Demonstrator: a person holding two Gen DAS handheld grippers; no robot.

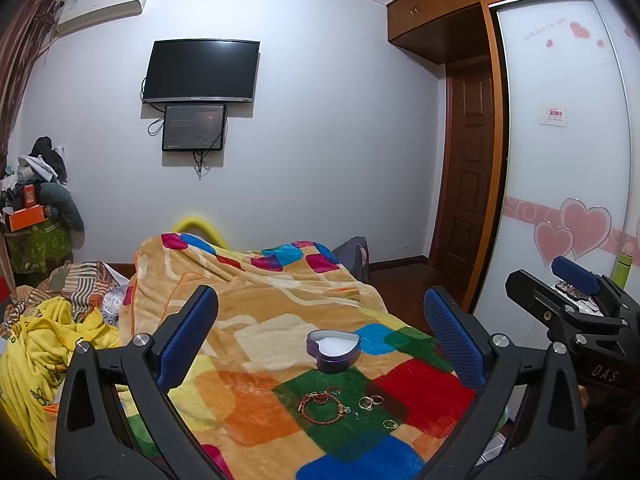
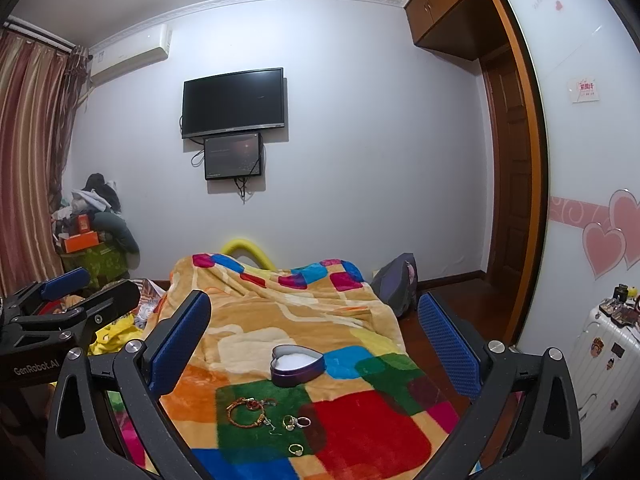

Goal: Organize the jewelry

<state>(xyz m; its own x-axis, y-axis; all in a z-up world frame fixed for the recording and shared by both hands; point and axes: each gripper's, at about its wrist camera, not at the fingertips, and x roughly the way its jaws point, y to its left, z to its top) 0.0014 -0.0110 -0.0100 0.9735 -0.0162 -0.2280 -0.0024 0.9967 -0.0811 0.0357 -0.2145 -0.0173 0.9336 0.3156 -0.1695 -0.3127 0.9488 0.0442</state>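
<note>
- Bedroom walls (image 1: 320, 160) in pale white carry a dark television (image 1: 201, 71) with a smaller screen (image 1: 194, 128) hung just beneath it, far ahead of both tools.
- Covering the bed is a patchwork blanket (image 1: 280, 312) in orange, green, red and blue squares; it carries all the jewelry.
- The left tool (image 1: 320, 332) hovers above the blanket with its blue-padded fingers (image 1: 188, 336) spread wide, holding nothing.
- The right tool (image 2: 316, 332) likewise stands wide and empty; its own camera shows the left tool off to its left.
- A purple heart-shaped tin (image 1: 333, 350), lid off and white inside, sits on the blanket between the left tool's fingers, slightly right of centre.
- Nearer than the tin, on a green square, lies a red-and-gold bracelet (image 1: 322, 408).
- Just right of the bracelet lie two rings (image 1: 370, 401) touching each other, and a third ring (image 1: 390, 424) lies apart, closest to the tool.
- From the right tool, a white suitcase (image 2: 600, 360) stands at the far right, beside a wardrobe door (image 2: 580, 160) with pink hearts.
</note>
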